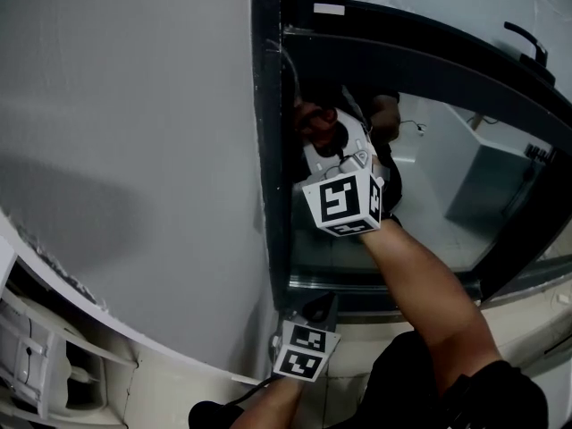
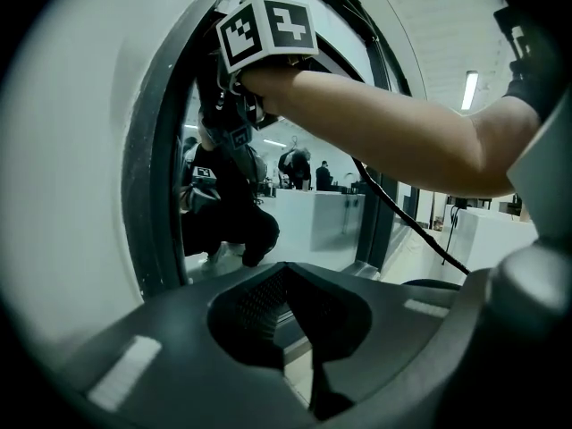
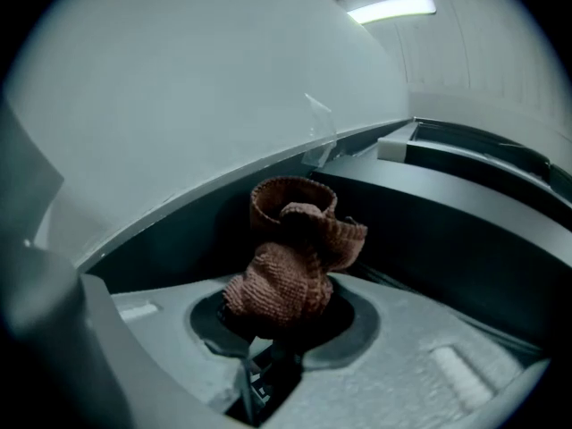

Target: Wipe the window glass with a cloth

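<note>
A reddish-brown knitted cloth [image 3: 286, 275] is bunched in my right gripper [image 3: 277, 333], which is shut on it. In the head view the cloth [image 1: 313, 121] presses against the window glass [image 1: 429, 177] near its upper left corner, beside the dark frame [image 1: 268, 150]. The right gripper [image 1: 323, 137] reaches up there, its marker cube facing me. My left gripper [image 1: 319, 308] hangs low by the bottom left corner of the frame, apart from the cloth. Its jaws [image 2: 299, 329] are shut with nothing between them. The left gripper view shows the right forearm [image 2: 375, 123] above.
A grey wall [image 1: 134, 105] fills the space left of the window. A pale sill [image 1: 536, 302] runs below the frame. A black handle [image 1: 527, 38] sits at the upper right. Through the glass stands a white box [image 1: 492, 177]. The glass reflects a crouching person [image 2: 223, 213].
</note>
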Tool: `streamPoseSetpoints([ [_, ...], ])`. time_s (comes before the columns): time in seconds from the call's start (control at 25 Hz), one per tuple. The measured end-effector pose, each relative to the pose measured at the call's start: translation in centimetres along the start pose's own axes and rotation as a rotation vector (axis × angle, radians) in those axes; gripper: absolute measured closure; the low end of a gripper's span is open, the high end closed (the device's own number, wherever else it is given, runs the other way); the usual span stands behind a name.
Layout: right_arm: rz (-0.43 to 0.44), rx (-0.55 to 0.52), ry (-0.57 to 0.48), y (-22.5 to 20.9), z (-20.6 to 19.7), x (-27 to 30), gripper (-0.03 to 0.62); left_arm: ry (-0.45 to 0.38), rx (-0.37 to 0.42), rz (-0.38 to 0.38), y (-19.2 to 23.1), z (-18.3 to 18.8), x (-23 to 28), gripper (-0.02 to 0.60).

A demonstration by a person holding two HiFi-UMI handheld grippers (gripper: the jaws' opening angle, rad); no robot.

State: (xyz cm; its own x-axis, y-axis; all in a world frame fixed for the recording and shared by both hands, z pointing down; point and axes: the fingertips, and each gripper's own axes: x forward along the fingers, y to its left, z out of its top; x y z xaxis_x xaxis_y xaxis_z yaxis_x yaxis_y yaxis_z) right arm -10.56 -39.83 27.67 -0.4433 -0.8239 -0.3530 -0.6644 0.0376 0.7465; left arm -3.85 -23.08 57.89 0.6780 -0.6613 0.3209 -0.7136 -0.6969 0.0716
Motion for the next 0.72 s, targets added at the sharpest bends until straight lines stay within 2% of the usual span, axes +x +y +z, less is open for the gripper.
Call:
streamPoseSetpoints([
  [0.72,0.064,0.07,0.026,5.3,-4.5,-2.8,0.514,0.027,-0.024,0.04,2.9,-3.0,2.5,0.565],
])
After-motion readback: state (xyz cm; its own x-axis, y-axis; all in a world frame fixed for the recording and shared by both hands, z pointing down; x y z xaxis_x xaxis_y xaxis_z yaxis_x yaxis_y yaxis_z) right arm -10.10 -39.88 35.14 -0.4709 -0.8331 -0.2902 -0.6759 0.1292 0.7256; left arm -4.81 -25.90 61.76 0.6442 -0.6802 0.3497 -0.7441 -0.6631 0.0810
